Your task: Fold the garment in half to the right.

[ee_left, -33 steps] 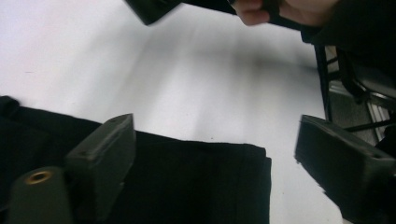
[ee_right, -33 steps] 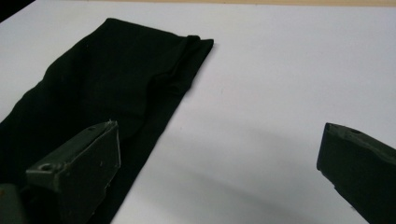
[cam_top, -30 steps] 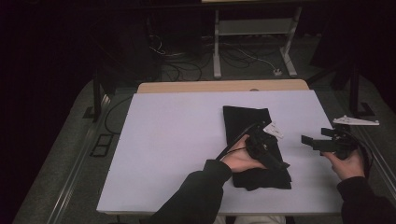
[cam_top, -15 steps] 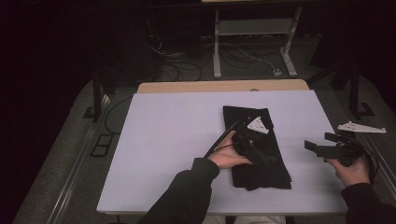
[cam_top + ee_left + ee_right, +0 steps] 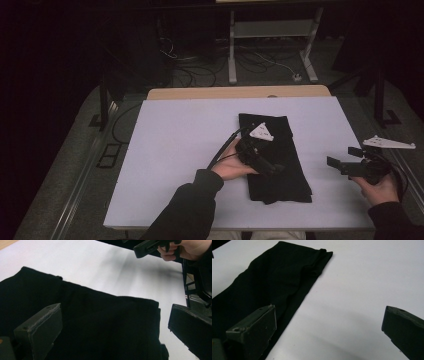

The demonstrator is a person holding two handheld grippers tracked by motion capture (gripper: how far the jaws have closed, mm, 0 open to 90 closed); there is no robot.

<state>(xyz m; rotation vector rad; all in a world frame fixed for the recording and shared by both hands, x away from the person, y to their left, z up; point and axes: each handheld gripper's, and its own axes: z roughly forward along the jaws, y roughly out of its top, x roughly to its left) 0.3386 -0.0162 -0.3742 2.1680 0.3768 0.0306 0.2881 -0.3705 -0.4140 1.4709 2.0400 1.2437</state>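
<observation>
Both grippers gape (jaws wide): left gripper (image 5: pixel 272 167) over black cloth (image 5: pixel 280 170), right gripper (image 5: pixel 336 162) beside it.

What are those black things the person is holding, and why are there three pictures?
A person holds a squeezing tool in each hand. The left gripper is over a folded black cloth lying on a white table. The right gripper hangs near the table's right edge, away from the cloth. One picture comes from a camera up high, looking down. The other two come from small cameras riding on each tool, so you see its two black fingers poking up. Both tools are open and hold nothing. The left gripper view also shows the other hand farther off.
</observation>
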